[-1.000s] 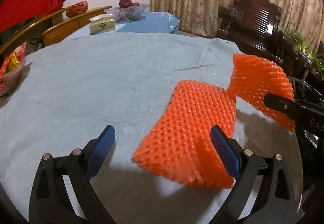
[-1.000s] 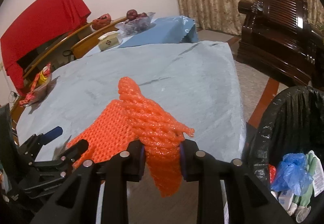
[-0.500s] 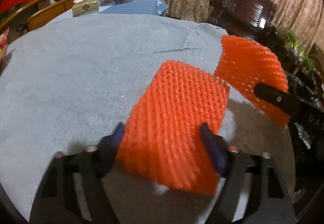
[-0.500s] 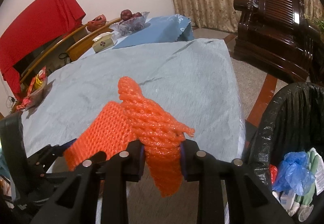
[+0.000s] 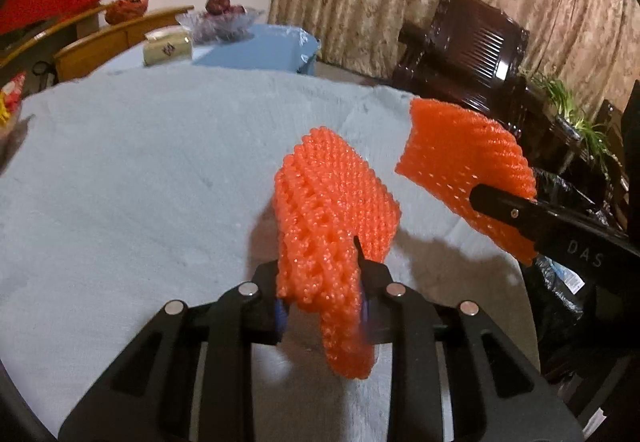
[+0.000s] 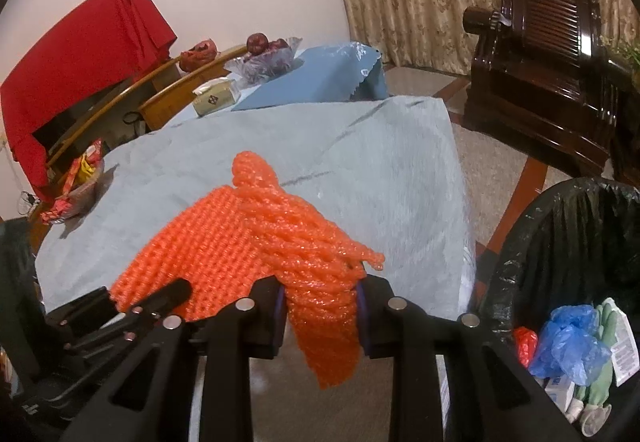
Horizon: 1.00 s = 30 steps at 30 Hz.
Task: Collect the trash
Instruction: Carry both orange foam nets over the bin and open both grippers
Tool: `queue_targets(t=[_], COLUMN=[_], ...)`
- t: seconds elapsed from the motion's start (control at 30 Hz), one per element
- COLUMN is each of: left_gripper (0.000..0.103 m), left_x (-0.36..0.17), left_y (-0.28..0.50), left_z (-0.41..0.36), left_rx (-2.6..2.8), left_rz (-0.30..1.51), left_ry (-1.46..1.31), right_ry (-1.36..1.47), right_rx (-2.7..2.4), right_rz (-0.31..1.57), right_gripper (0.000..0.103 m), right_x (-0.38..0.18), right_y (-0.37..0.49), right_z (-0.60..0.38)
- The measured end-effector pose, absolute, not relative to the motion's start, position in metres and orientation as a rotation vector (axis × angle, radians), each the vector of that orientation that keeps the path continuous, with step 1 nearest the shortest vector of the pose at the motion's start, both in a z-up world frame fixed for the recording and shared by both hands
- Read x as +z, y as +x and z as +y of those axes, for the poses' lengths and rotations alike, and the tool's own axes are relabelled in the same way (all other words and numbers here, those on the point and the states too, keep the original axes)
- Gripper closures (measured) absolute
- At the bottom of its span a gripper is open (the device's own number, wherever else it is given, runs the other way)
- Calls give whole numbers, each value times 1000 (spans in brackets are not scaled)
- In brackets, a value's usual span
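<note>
We count two orange foam net sleeves, soft, knobbly mesh. One (image 5: pixel 336 210) is bunched in our left gripper (image 5: pixel 322 312), whose jaws have just closed on it; the other (image 6: pixel 304 242) is pinched in our right gripper (image 6: pixel 320 316). Both hang above the grey-blue tablecloth (image 5: pixel 140 170), beside the black-lined bin (image 6: pixel 568 242).

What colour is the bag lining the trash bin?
Black; the trash bin liner shows best in the right wrist view.

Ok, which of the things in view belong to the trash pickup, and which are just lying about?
Job:
- orange foam net, pinched in the left gripper, whose jaws have just been closing
- second foam net, clamped in the right gripper
- black trash bin

Lying about:
- tissue box
- fruit bowl
- snack basket
- wooden armchair
</note>
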<state>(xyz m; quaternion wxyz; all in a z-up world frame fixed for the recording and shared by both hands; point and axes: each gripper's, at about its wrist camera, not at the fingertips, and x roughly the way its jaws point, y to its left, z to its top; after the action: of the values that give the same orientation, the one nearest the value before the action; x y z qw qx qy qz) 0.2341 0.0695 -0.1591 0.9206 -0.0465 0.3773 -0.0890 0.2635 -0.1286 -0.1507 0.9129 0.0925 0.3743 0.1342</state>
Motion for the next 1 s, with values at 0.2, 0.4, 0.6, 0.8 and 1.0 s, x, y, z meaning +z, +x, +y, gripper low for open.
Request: queue_targets(t=[0.2, 0.4, 0.6, 0.8, 1.0], left_gripper=[78, 78, 78, 78, 78], left_x=[-134, -114, -96, -82, -68], left_y=[217, 202, 187, 177, 164], left_z=[75, 75, 74, 72, 65], left_rx=[-147, -126, -123, -122, -132], left_rz=[724, 685, 652, 625, 597], left_ry=[-90, -78, -85, -75, -63], right_ry=[187, 171, 153, 150, 146], right_rx=[298, 314, 325, 321, 315], right_rz=[740, 718, 696, 681, 658], right_gripper=[75, 75, 75, 75, 75], right_x=[-132, -117, -101, -91, -78], right_y=[251, 239, 225, 210, 199], right_z=[-126, -122, -125, -132, -139])
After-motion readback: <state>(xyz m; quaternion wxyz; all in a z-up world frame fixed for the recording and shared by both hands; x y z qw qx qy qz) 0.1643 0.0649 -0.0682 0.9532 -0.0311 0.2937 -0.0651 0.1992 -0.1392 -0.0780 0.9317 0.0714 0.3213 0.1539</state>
